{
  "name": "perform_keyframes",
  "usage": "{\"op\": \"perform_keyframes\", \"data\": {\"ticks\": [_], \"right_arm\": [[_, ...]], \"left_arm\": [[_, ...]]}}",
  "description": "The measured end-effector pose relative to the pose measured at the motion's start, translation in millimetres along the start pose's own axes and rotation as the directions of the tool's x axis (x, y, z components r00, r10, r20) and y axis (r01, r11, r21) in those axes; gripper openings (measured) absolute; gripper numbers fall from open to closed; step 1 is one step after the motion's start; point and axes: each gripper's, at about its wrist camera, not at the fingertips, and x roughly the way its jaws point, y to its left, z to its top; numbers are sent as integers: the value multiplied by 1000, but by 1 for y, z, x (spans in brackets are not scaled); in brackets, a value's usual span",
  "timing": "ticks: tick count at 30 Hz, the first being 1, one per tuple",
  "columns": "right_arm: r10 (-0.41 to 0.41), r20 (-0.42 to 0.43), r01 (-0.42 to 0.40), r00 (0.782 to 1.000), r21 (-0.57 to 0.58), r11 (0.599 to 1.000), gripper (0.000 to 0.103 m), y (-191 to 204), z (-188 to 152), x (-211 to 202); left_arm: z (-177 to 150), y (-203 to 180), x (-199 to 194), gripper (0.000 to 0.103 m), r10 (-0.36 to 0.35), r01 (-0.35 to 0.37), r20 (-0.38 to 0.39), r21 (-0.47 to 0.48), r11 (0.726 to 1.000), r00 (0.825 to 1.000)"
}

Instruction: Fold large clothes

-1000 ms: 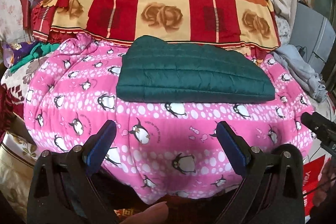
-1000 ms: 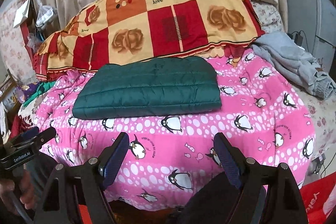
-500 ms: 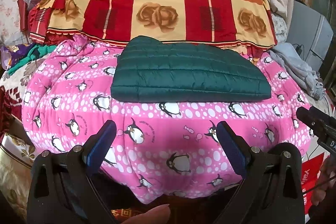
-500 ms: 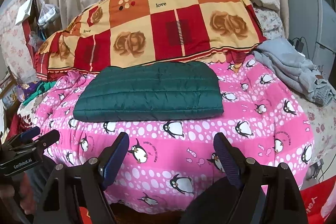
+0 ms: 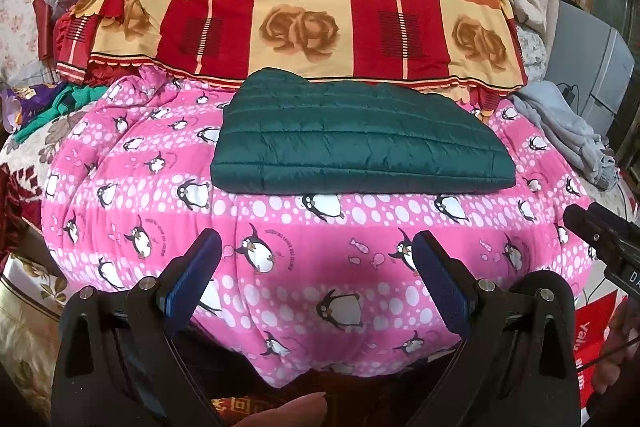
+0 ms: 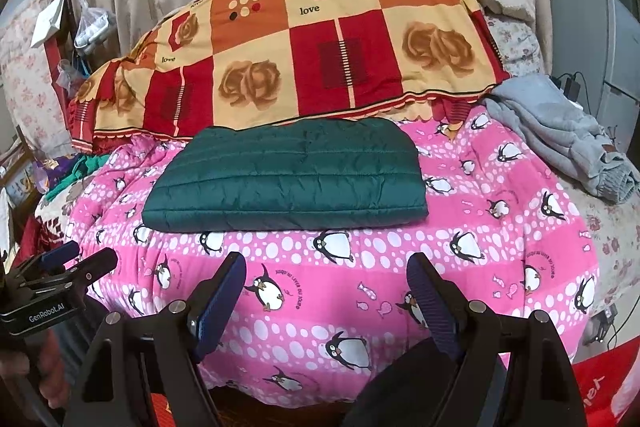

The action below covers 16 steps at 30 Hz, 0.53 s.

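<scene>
Both jaws stand wide apart, empty: left gripper and right gripper hover near the pink penguin quilt. On that quilt, well beyond them, lies the folded green quilted jacket, its far edge by a rose-patterned blanket. Grey clothing is heaped at the right.

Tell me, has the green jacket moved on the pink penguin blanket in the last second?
No. The green jacket lies folded in the same spot on the pink penguin blanket, its far edge against the rose-patterned quilt; only the cameras shifted.
</scene>
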Motion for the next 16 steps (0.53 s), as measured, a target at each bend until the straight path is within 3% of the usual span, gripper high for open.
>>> {"op": "perform_keyframes", "data": {"ticks": [16], "right_arm": [[3, 1, -3, 1000, -4, 1000, 81, 7, -2, -4]], "left_arm": [[-5, -3, -8, 96, -18, 17, 40, 12, 1000, 999]]}}
